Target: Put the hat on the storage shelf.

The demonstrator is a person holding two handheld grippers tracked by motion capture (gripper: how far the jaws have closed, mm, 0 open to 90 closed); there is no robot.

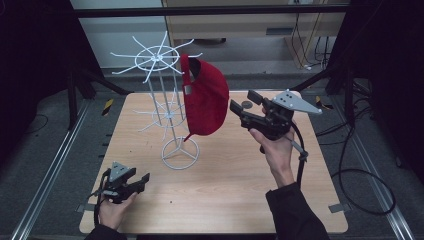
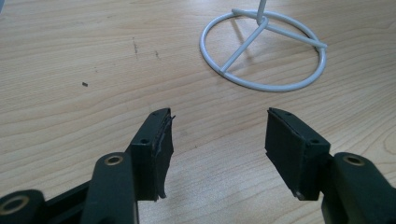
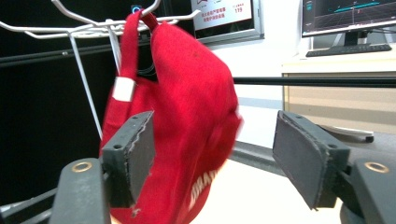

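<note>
Red baseball cap [image 1: 206, 97] hung by its strap on white wire rack [image 1: 165, 100], lettering cut off, right gripper [image 1: 243, 106] fingers spread beside it, left gripper [image 1: 141, 181] fingers spread over wooden counter [image 1: 225, 180].

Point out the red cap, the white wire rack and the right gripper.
red cap [image 1: 207, 102], high view, crown panel.
white wire rack [image 1: 180, 153], high view, ring base.
right gripper [image 1: 243, 106], high view, between its fingers.

A red cap [image 1: 206, 100] on the rack [image 1: 167, 100] blocks mid-table.
</note>
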